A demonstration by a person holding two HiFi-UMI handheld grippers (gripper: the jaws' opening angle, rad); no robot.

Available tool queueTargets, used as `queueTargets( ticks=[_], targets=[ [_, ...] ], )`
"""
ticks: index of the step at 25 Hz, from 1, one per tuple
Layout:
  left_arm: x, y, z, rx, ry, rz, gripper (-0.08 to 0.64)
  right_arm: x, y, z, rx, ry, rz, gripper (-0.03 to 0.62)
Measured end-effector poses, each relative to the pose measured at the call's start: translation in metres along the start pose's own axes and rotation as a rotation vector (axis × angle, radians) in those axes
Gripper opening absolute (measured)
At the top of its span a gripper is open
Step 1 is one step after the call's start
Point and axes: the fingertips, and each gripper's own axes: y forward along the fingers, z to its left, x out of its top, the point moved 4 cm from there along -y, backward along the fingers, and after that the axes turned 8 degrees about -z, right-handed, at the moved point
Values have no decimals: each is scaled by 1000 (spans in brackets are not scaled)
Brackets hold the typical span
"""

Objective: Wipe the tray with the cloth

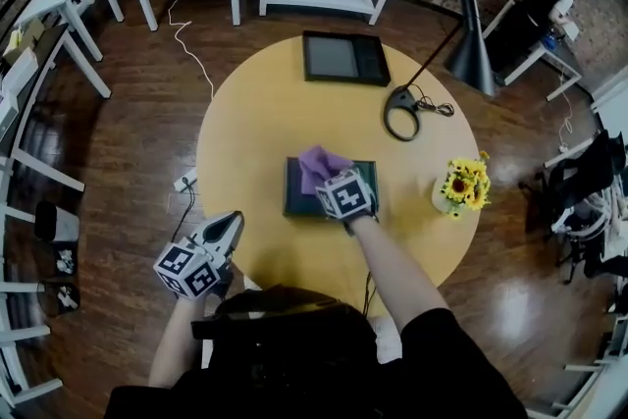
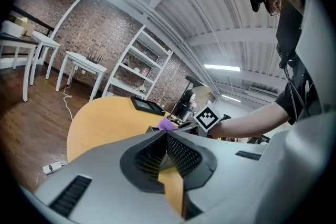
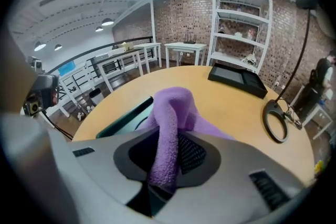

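Note:
A dark green tray [image 1: 295,187] lies on the round yellow table [image 1: 255,128] in front of me. My right gripper [image 1: 332,182] is over the tray's right part, tilted down and shut on a purple cloth [image 1: 319,164]. In the right gripper view the cloth [image 3: 170,128] runs up between the jaws and bunches above them, with the tray's edge [image 3: 123,119] showing to the left. My left gripper [image 1: 228,229] hangs at the table's near left edge, pointing level, shut with nothing in it. In the left gripper view its jaws meet at the tip [image 2: 166,132].
A black tray [image 1: 342,57] sits at the table's far side. A black lamp's ring base [image 1: 403,113] and cord lie to the right, and a vase of yellow flowers [image 1: 463,184] stands at the right edge. White tables and shelving stand around on the wooden floor.

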Motion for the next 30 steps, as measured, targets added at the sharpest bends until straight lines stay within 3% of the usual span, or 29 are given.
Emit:
queueTargets(
  ticks=[9, 12, 15, 17, 19, 24, 27, 30],
  targets=[
    [-8, 3, -13, 4, 9, 22, -6, -22, -39, -57, -154, -21, 18, 84],
    [-9, 4, -14, 6, 10, 33, -6, -26, -45, -66, -179, 10, -2, 84],
    [-11, 5, -15, 3, 12, 35, -8, -37, -45, -74, -175, 117, -5, 86],
    [-11, 5, -16, 3, 14, 36, -7, -38, -47, -74, -154, 157, -18, 84],
    [-12, 5, -16, 2, 11, 33, -8, -26, -54, -60, -110, 130, -85, 84],
    [-12, 4, -12, 7, -2, 22, -8, 28, -61, 10, 82, 92, -266, 86],
    [-14, 0, -11, 13, -8, 19, -8, 35, -48, 55, 173, 51, -254, 86],
    [-15, -4, -9, 20, -12, 16, -8, 17, -28, 82, 210, 14, -181, 86]
  ],
)
